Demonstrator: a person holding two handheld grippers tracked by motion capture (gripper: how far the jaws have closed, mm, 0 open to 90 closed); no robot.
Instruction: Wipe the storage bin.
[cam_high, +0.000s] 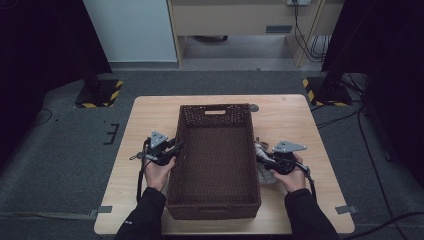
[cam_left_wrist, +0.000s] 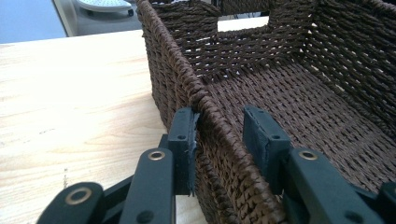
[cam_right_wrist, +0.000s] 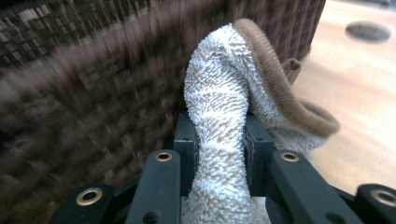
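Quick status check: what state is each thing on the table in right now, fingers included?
Wicker basket: upright on the table, nothing inside.
Towel: bunched, outside the basket's right wall, pinched by the right gripper.
Left gripper: fingers straddle the basket's left rim, outer one touching, inner one apart.
Right gripper: shut on the towel.
Table: bare light wood.

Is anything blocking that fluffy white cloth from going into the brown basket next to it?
Only the basket's own right wall stands between them: the right gripper holds the white cloth outside it, low against the weave. The cloth would probably need lifting over the rim. The basket's floor looks bare.
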